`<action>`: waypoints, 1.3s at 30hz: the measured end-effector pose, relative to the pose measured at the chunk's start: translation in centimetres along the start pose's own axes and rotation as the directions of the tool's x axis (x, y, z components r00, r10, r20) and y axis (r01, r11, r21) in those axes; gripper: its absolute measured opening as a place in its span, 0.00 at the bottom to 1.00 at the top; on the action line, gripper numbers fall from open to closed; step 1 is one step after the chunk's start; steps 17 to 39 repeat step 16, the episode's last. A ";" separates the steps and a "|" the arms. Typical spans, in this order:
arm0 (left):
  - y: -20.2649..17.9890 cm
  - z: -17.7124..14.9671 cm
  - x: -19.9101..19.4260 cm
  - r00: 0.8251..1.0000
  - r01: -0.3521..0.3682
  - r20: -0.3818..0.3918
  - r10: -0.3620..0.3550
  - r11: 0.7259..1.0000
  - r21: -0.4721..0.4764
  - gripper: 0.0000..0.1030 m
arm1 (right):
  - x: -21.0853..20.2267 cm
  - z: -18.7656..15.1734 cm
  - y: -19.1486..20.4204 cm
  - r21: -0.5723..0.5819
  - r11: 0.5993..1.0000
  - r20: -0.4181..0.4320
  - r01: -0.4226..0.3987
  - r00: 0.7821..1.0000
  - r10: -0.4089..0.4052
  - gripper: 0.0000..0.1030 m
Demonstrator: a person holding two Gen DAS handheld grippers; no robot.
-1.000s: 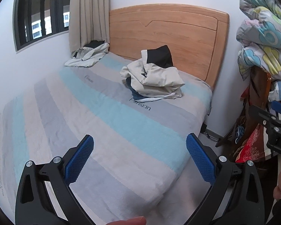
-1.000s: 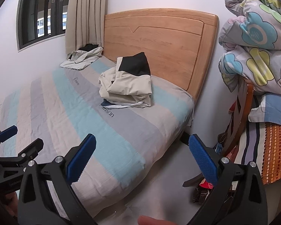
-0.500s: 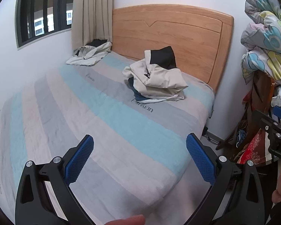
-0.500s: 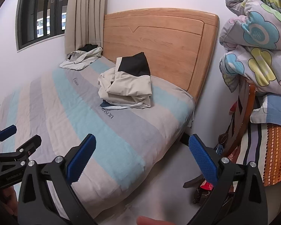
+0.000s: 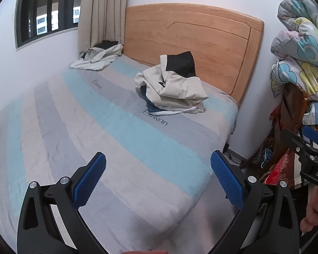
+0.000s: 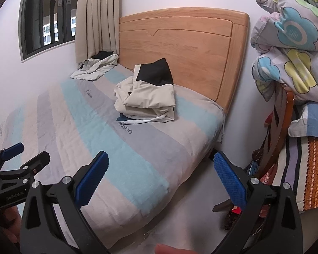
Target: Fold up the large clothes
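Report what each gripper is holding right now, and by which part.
Nothing is held. The left gripper and right gripper are both open and empty, short of the jacket pile on the bed.

Soft daylight enters through the window (image 5: 46, 14) at the upper left and fills the room evenly, so both views are bright without hard shadows. The white wall (image 6: 42, 80) below the window looks a little washed out, almost glowing. The striped bed (image 5: 116, 131) is lit flat, and only weak shadows lie under the pile of clothes (image 5: 171, 89). Both pictures have strong fisheye distortion: the wooden headboard (image 6: 180, 48) bends, and the corners end in a black round border. The middle is sharp, but the near bed edge and the floor (image 6: 180, 216) look soft and smeared. The flowered quilt (image 6: 292, 42) at the right edge is stretched.
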State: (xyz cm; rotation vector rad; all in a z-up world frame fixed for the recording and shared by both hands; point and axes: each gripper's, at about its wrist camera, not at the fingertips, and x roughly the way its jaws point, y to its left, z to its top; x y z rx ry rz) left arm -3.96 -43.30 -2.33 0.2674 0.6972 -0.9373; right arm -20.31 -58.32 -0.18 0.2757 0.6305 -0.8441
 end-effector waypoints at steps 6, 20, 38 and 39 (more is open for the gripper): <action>-0.2 0.0 -0.4 0.999 -0.024 0.048 0.023 1.000 0.013 0.94 | 0.2 -0.3 0.1 -0.002 1.000 -0.004 -0.003 1.000 0.003 0.93; -0.5 0.1 0.0 0.998 -0.045 0.035 0.043 0.998 0.034 0.94 | 0.5 -0.6 0.3 -0.021 1.000 -0.008 0.002 1.000 -0.002 0.93; -0.5 0.1 0.0 0.998 -0.045 0.035 0.043 0.998 0.034 0.94 | 0.5 -0.6 0.3 -0.021 1.000 -0.008 0.002 1.000 -0.002 0.93; -0.5 0.1 0.0 0.998 -0.045 0.035 0.043 0.998 0.034 0.94 | 0.5 -0.6 0.3 -0.021 1.000 -0.008 0.002 1.000 -0.002 0.93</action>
